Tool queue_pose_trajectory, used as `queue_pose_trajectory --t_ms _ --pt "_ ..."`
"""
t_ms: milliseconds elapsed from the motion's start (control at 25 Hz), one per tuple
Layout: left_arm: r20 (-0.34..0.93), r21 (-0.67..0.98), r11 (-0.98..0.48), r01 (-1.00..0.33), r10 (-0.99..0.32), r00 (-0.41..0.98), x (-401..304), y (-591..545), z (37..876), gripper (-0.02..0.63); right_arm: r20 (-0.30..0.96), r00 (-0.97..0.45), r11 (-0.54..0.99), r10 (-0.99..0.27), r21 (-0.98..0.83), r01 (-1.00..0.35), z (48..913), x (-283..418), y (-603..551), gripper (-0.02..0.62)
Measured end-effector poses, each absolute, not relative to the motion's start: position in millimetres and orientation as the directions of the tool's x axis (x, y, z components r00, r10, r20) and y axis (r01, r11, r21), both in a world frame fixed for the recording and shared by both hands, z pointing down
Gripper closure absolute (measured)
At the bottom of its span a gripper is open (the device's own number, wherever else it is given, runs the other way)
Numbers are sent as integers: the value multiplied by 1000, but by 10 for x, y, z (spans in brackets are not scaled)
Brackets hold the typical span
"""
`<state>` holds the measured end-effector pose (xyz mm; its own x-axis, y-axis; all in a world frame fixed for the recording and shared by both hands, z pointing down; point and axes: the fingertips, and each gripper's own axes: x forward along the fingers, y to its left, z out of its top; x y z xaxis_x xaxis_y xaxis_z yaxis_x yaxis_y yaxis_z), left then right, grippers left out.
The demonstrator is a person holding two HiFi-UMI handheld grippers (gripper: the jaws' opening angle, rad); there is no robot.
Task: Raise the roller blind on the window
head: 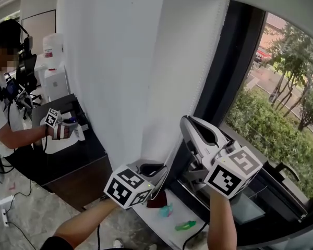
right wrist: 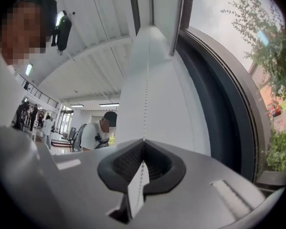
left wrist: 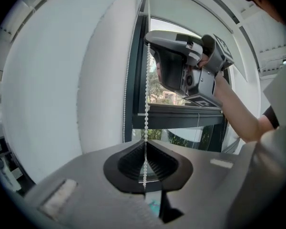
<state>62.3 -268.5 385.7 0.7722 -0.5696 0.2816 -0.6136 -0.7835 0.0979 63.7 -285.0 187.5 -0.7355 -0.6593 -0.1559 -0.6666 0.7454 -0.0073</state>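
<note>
L gripper (left wrist: pixel 144 144), R gripper (right wrist: pixel 143 141) both closed on bead chain (left wrist: pixel 147 89)
Chain runs to 12 o'clock, top cut off; hard to spot in head view, where roller blind (head: pixel 115 61) hangs down at 11 o'clock.

White roller blind (head: pixel 109 61) and white beaded chain (left wrist: pixel 147 89); black ribbed fingers (left wrist: pixel 128 162) on the grey left gripper (left wrist: pixel 145 144); beyond them a black window frame (head: pixel 227 77), green bushes (head: pixel 271 132).

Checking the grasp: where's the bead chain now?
Left gripper view, centre: the bead chain hangs beside the dark window frame, pinched by the left gripper, with the right gripper shut on it higher up.
</note>
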Motion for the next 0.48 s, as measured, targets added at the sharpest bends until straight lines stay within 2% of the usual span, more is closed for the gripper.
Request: queue_pose_trajectory --t_ms 80,200,360,480 --pt "255 114 -781 -614 -575 778 565 -2653 3726 560 -165 -734 745 -659 -15 -666 1871 642 -2850 589" --pt "151 134 -776 -616 -599 787 474 -2610 3320 531 -153 -724 734 -672 -14 -679 1942 682 -2855 589" --pt "-8 104 -778 -620 -624 781 419 -2589 2628 530 -120 -720 727 -684 -25 -686 2159 702 -2853 589" --pt "-52 62 -784 -617 -620 783 500 -2593 2331 529 -98 -714 719 -693 -22 -695 2335 707 -2815 589"
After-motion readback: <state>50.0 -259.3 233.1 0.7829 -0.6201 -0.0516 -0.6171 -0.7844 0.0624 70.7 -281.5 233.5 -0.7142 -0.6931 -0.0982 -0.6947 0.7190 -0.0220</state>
